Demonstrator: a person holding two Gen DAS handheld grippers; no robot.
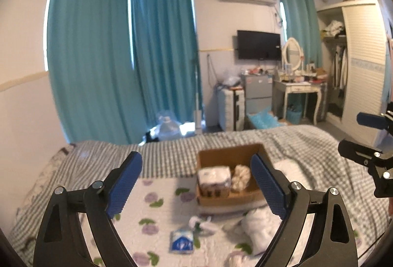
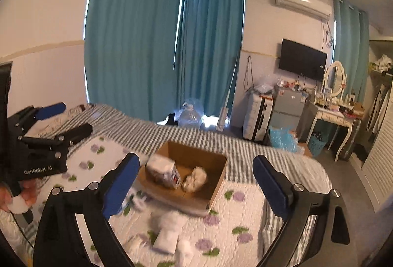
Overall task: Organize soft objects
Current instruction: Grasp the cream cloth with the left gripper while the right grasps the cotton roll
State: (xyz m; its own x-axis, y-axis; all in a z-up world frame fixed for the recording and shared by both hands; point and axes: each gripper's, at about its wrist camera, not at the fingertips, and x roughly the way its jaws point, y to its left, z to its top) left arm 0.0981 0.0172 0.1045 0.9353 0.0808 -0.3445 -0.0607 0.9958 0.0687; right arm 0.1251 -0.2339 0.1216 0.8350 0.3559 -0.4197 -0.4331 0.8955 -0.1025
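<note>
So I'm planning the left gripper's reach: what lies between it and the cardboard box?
In the left wrist view, floral quilt lies between the left gripper and the cardboard box, with a blue-white packet and white soft items near the fingers.

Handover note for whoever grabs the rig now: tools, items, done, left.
Left tool: open, empty, raised over the bed.
Right tool: open, empty, also raised over the bed.
Cardboard box sits on the floral quilt, open top. Inside: a wrapped tissue pack and a fluffy cream item.
Still loose on the quilt in front of the box: a blue-and-white packet, a small white-and-green piece, and white soft items; blur hides what they are.
Done: two items boxed. Left: box the loose ones.
</note>
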